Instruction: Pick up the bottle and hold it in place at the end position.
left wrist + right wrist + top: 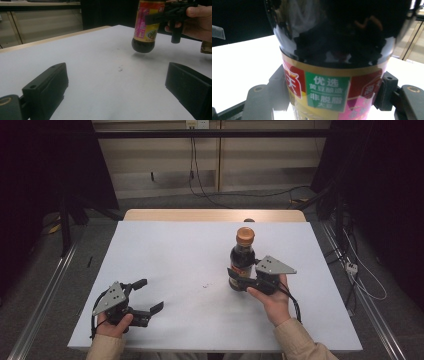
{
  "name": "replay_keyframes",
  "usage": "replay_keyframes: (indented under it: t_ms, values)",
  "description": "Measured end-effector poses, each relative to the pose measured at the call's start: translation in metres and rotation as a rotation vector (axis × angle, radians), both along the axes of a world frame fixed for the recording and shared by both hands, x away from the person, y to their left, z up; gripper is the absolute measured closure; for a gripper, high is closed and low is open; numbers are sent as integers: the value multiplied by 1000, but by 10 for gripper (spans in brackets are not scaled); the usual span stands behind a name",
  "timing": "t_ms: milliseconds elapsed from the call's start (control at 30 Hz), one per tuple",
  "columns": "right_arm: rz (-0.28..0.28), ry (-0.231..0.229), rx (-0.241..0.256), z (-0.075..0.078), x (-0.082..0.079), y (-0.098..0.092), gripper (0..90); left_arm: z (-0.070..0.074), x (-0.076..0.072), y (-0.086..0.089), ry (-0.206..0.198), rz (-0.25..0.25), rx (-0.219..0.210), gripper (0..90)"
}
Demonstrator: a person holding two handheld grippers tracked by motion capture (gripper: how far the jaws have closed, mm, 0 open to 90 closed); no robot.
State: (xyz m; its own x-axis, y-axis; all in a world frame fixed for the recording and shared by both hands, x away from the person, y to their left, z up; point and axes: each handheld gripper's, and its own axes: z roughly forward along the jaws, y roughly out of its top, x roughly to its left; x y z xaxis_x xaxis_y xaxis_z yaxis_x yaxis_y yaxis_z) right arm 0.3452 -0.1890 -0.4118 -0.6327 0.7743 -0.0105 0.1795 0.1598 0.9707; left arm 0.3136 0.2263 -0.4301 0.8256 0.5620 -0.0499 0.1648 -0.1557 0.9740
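While clamped low on the label by the right gripper (pixel 246 281), fingers (pixel 279 85) pressing glossy plastic, soy sauce bottle (pixel 242 257) lifted off desk (pixel 170 255), top-heavy, liable to tip or slip; left gripper (pixel 147 296) fingers apart.

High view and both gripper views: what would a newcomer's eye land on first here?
First, the dark sauce bottle with its orange cap, right of the table's middle, clamped at its label by the right gripper and, in the left gripper view, lifted clear of the white tabletop. Next, the left gripper, open and holding nothing, near the front left corner.
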Motion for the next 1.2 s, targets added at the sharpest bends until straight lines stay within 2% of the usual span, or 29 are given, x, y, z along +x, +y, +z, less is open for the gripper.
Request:
replay_keyframes:
  t_ms: [167,567,733,1033,1100,1200]
  values:
    - [8,11,10,-1,13,12,305,0,0,0,1,-1,-1,42]
    - [3,-3,13,10,37,29,305,0,0,0,4,-1,-8,42]
    - [-2,5,12,5,50,38,305,0,-1,-1,3,-5,-21,42]
    - [-2,6,-2,1,61,48,305,1,-1,0,-5,-4,-13,42]
    - [6,11,-2,0,65,50,305,-1,-1,1,4,-3,-29,43]
    - [16,17,-7,-2,71,51,305,0,0,1,-3,-1,-17,42]
